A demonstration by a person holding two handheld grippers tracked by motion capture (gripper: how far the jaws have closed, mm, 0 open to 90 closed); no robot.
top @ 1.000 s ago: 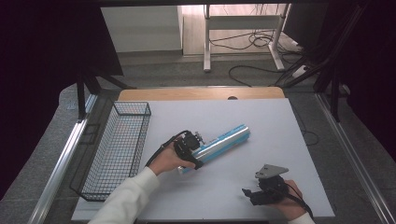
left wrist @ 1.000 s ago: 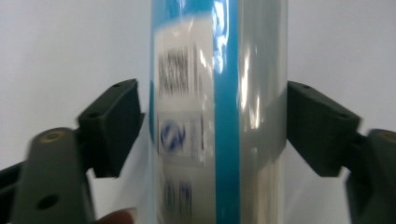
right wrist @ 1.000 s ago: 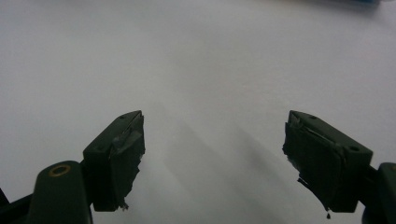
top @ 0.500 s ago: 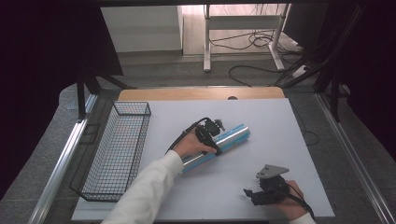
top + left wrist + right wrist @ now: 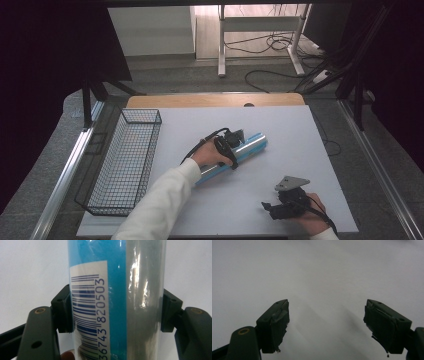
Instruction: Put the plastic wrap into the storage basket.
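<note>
A long roll (image 5: 252, 145) wrapped in blue and clear shiny film lies aslant on the white table (image 5: 300, 135). My left gripper (image 5: 232, 144) reaches over its middle, and its jaws have just been closing with the roll between them. In the left gripper view both pads (image 5: 65, 308) press on the sides of the roll (image 5: 117, 275), which bears a barcode label (image 5: 87, 302); the left gripper (image 5: 116, 308) is shut on it. My right gripper (image 5: 269, 210) rests at the front right of the table, open. In the right gripper view the right gripper (image 5: 327, 315) has nothing between its pads.
A black wire basket (image 5: 125, 160) stands along the table's left side. A wooden strip (image 5: 215, 100) marks the far edge. Metal rails (image 5: 380, 170) run beside the table. Bare white surface lies between the roll and the right gripper.
My left hand has slid up and to the right along the roll, from its near end toward its middle, and the jaws have closed on it. The right gripper has stayed put.
</note>
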